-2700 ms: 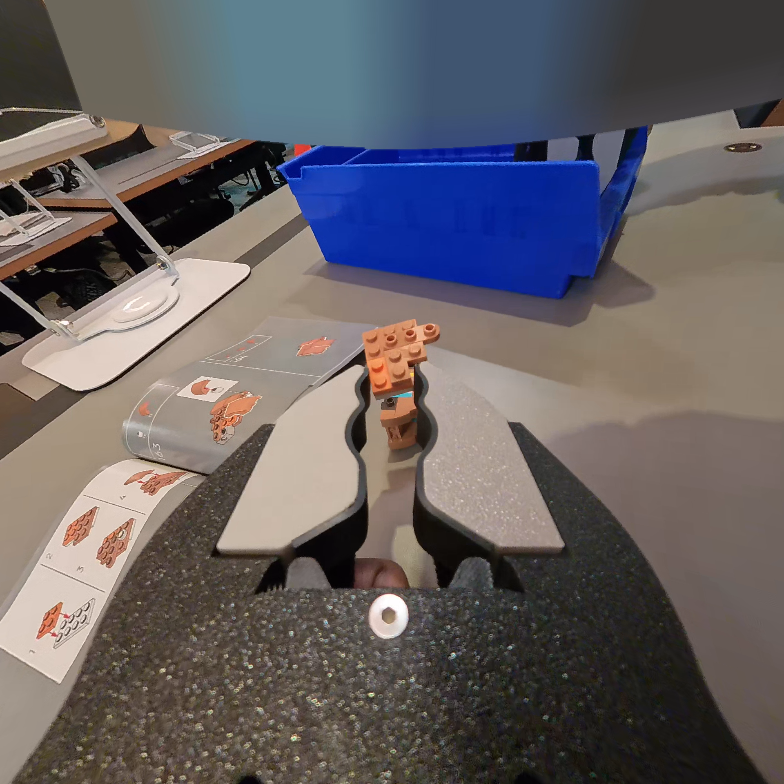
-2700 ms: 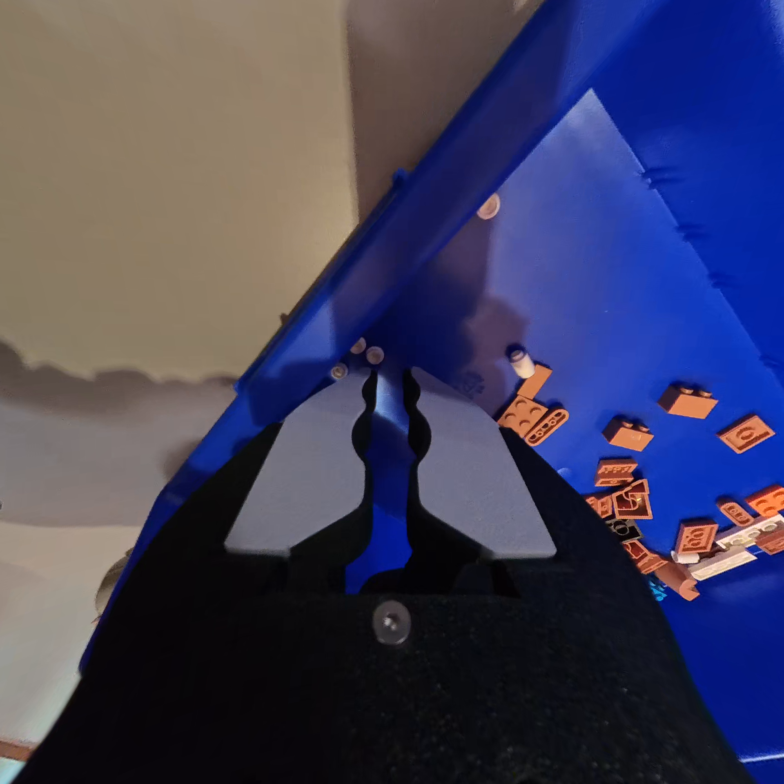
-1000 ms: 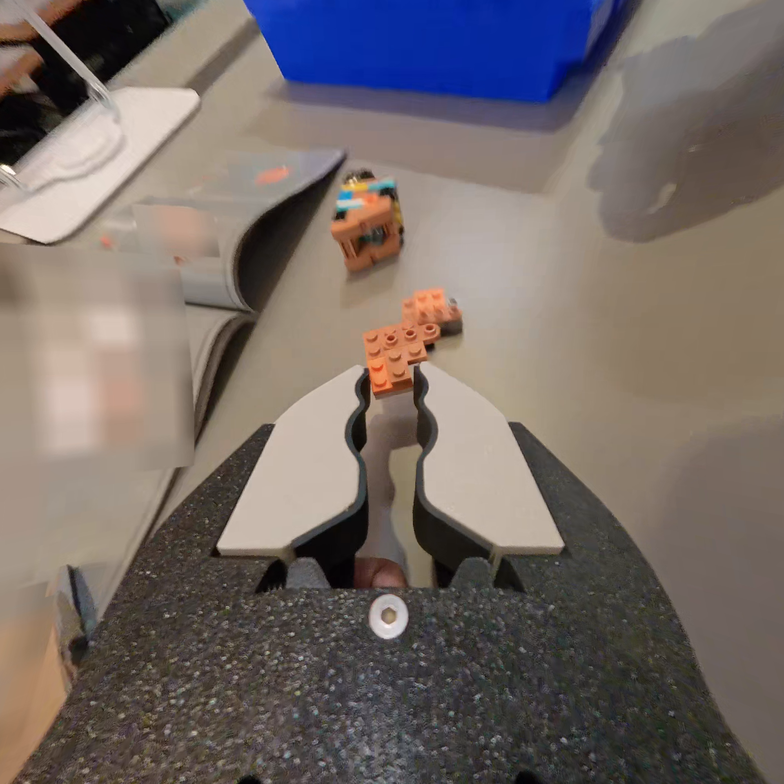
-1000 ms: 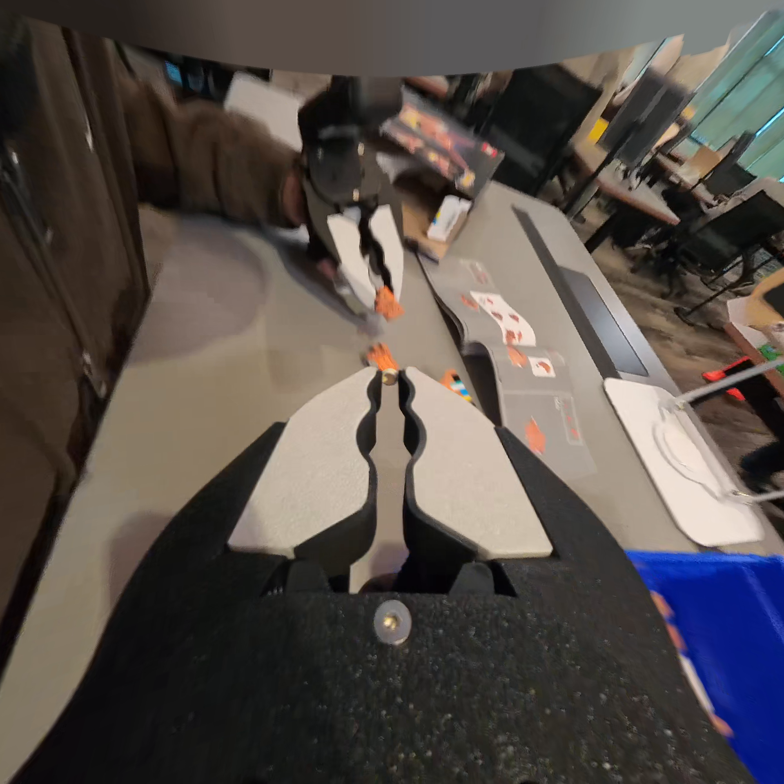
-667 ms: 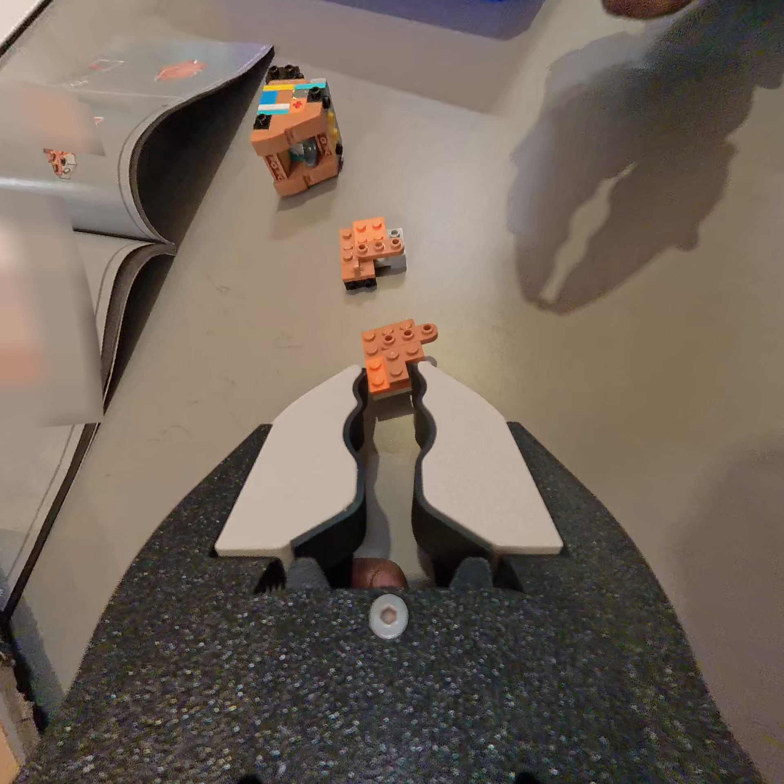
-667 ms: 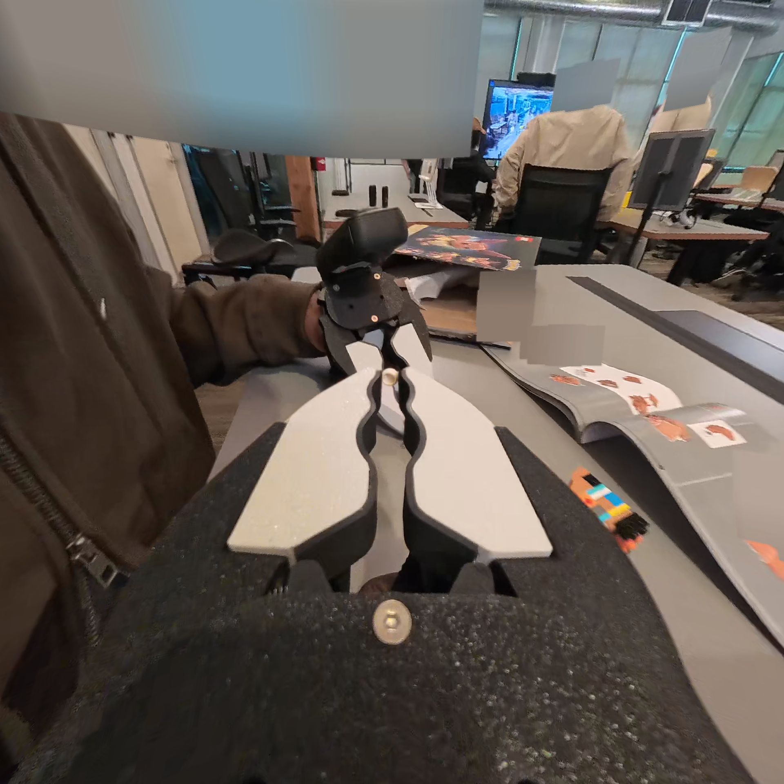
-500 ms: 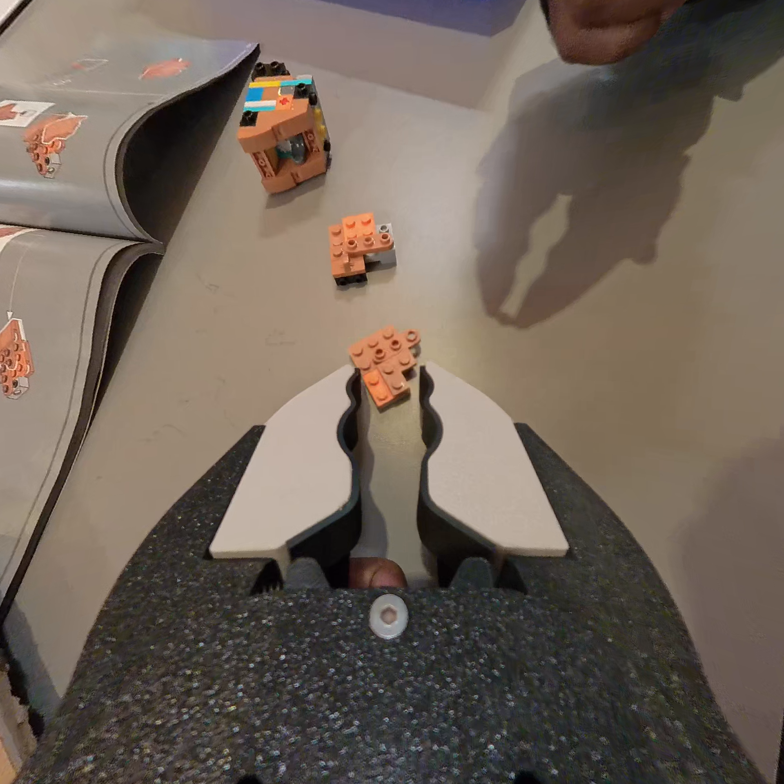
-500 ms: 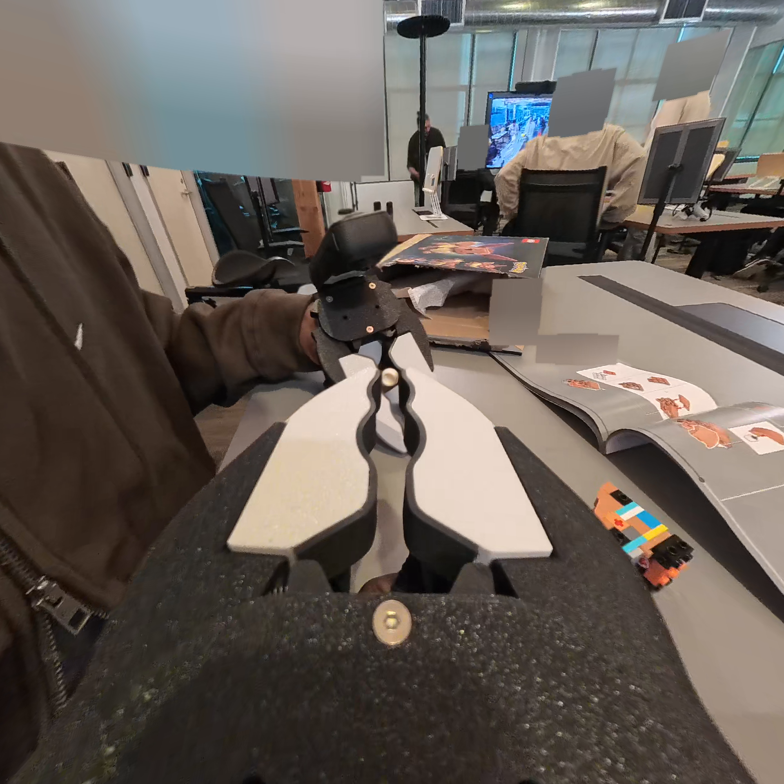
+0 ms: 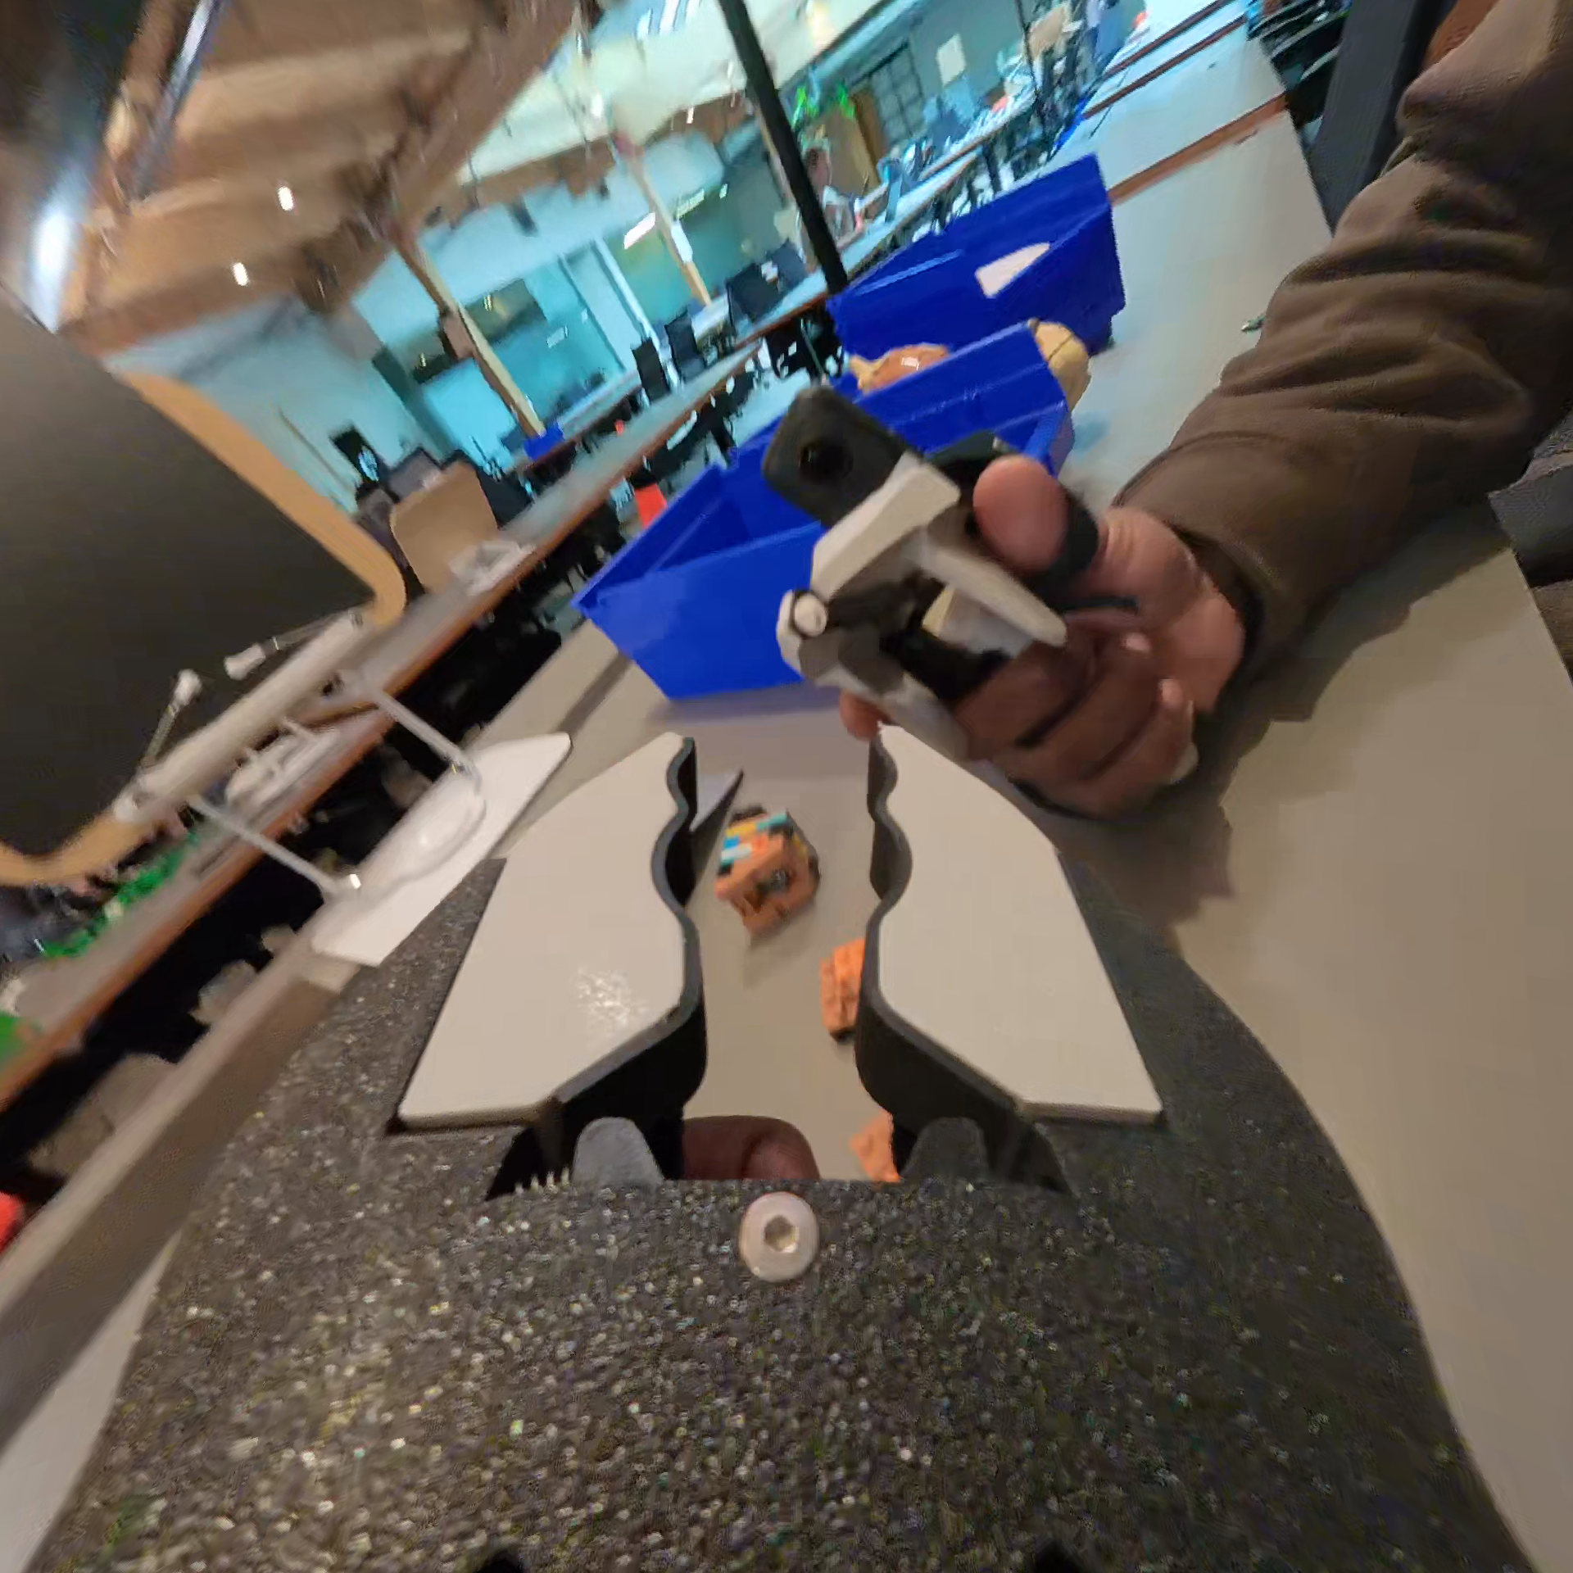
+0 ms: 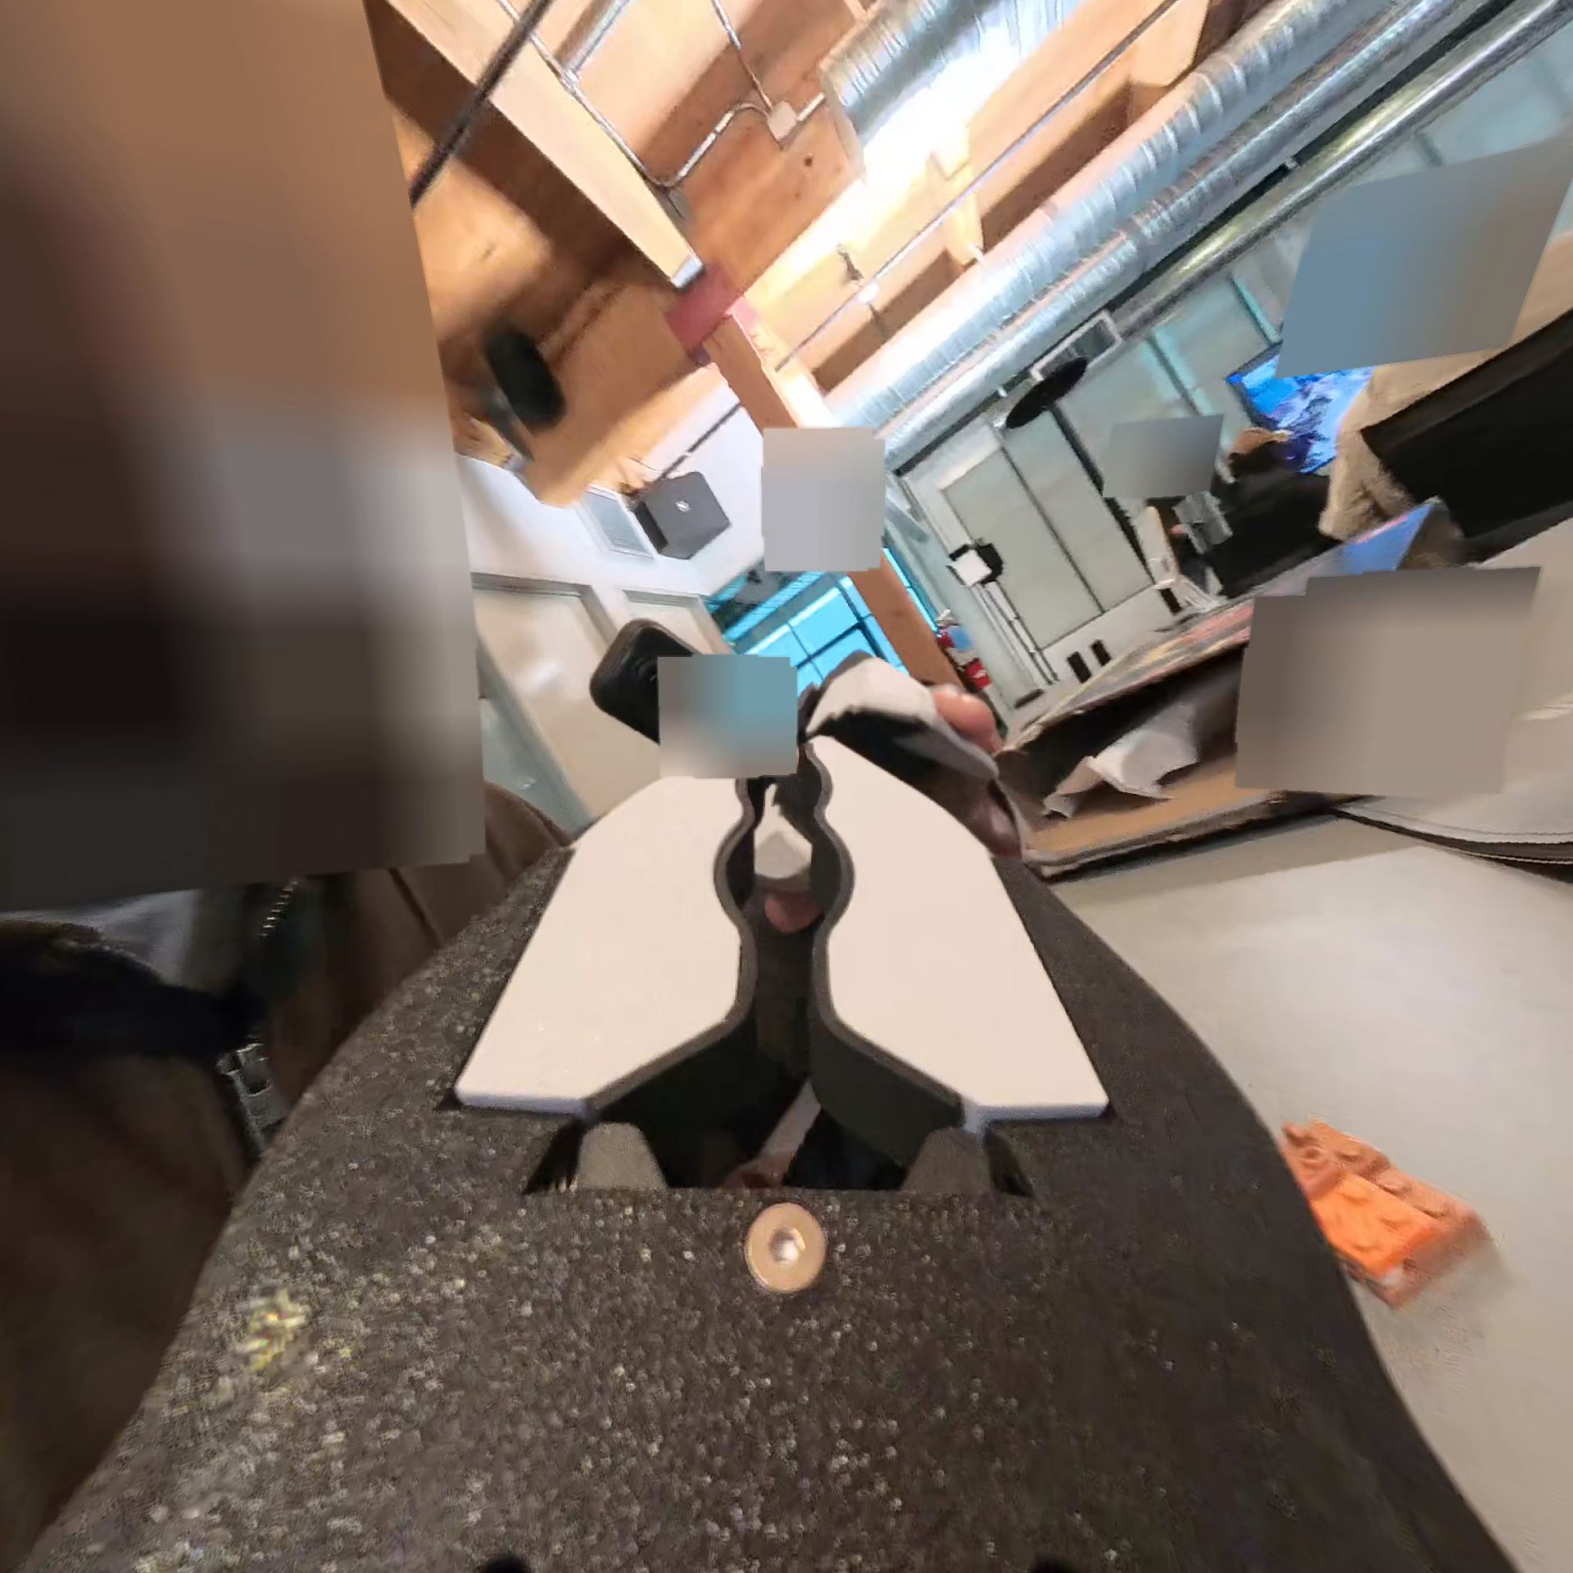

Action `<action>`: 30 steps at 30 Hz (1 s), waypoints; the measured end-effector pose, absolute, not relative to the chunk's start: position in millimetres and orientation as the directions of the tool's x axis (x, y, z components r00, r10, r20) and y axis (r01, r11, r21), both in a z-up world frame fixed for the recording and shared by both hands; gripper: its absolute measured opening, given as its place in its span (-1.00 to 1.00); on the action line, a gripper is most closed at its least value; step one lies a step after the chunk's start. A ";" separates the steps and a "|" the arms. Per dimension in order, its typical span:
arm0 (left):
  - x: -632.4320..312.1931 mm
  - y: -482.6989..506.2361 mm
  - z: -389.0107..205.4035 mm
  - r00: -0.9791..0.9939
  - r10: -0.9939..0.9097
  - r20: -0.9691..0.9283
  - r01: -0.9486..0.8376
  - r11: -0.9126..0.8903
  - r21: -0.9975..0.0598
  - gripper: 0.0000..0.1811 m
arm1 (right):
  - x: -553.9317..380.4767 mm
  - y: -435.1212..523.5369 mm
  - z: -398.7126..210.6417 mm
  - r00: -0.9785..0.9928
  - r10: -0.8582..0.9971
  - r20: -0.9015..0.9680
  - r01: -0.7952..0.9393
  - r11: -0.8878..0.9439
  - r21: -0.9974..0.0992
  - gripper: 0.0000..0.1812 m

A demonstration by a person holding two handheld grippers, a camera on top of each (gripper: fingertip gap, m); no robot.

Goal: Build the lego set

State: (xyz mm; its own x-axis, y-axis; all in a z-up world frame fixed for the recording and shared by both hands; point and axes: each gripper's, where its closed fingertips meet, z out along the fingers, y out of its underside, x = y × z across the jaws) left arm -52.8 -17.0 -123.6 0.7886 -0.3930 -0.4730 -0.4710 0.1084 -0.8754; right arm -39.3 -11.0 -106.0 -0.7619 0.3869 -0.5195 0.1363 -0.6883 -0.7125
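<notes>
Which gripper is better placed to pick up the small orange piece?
Left: the left gripper is open, with the orange piece in view between its fingers; the right gripper is shut and points upward.

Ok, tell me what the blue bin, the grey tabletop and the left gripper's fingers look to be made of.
Blue open-topped bin: likely moulded plastic, with a uniform saturated colour and a soft sheen.
Grey tabletop: smooth matte surface, probably laminate; diffuse shadows, no grain.
Left gripper fingers: pale grey faces with a fine texture and a faint glint, dark edges; probably printed or moulded plastic.
</notes>
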 end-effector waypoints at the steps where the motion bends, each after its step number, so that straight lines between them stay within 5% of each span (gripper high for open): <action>1: -48.2 -14.9 -119.3 0.773 -0.392 -0.499 -0.487 0.139 -0.862 -0.60 | -38.0 -11.9 -105.2 -0.770 0.371 -0.520 0.141 -0.696 -0.704 -0.93; 15: -29.5 -10.6 -108.9 0.660 -0.297 -0.690 -0.618 0.307 -0.724 -0.89 | -36.0 -25.6 -103.2 -0.797 0.286 -0.532 0.194 -0.713 -0.674 -0.93; 30: -33.0 -9.5 -113.5 0.637 -0.278 -0.719 -0.661 0.284 -0.695 -0.90 | -39.4 -25.1 -107.8 -0.764 0.310 -0.566 0.229 -0.689 -0.688 -0.92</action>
State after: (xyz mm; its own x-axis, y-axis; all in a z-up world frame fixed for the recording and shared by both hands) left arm -33.0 -9.5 -113.5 0.6372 -0.2776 -0.7189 -0.6606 0.2838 -0.6951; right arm -39.4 -25.1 -107.8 -0.7639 0.3104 -0.5658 0.2293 -0.6889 -0.6876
